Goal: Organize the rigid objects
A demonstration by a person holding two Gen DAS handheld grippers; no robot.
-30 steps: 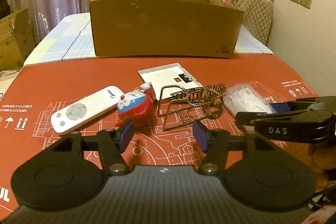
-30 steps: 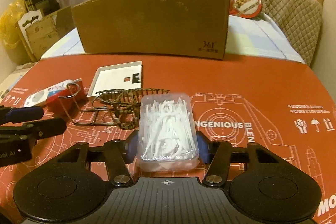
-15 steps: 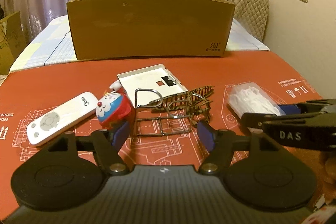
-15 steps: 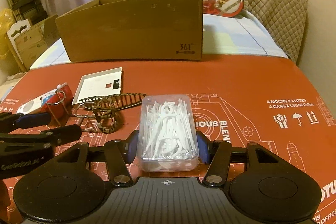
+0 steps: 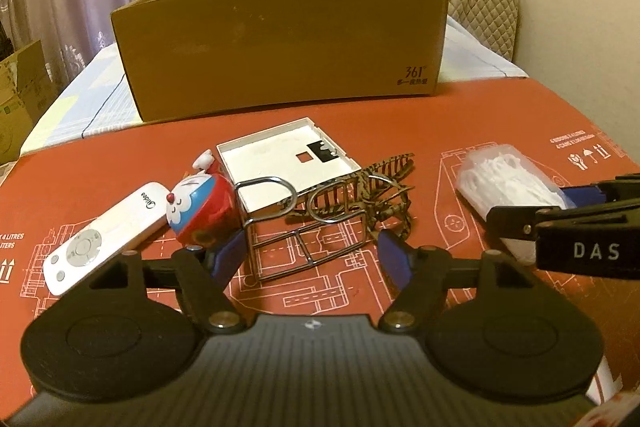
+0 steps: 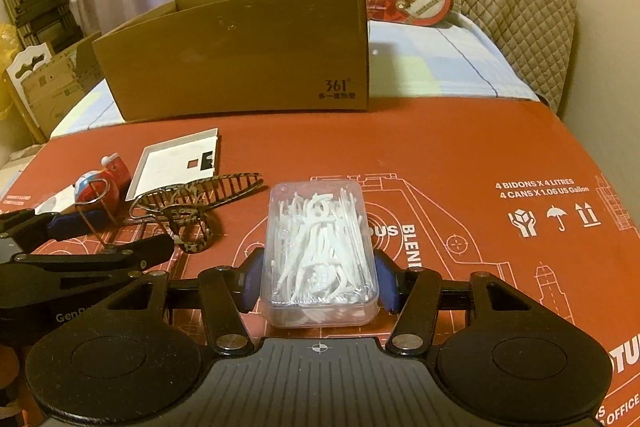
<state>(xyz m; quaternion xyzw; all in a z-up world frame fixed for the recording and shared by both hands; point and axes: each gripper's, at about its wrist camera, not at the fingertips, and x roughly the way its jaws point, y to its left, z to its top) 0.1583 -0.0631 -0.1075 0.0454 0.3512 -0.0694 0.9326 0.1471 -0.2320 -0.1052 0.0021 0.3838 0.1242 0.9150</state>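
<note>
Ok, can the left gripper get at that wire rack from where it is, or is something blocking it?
Probably yes. The left gripper is open and empty, and the wire rack lies just ahead between its fingers. The red toy crowds its left finger, and a hair claw tangles the rack's far side.

A red printed mat (image 5: 500,119) covers the table. On it lie a white remote (image 5: 102,237), a round toy (image 5: 202,213), a white tray (image 5: 280,161), a wire rack (image 5: 308,231), a striped clip (image 5: 380,187) and a cardboard box (image 5: 280,43).

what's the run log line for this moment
left gripper: open, over wire rack | right gripper: shut on floss box | cardboard box: behind
</note>
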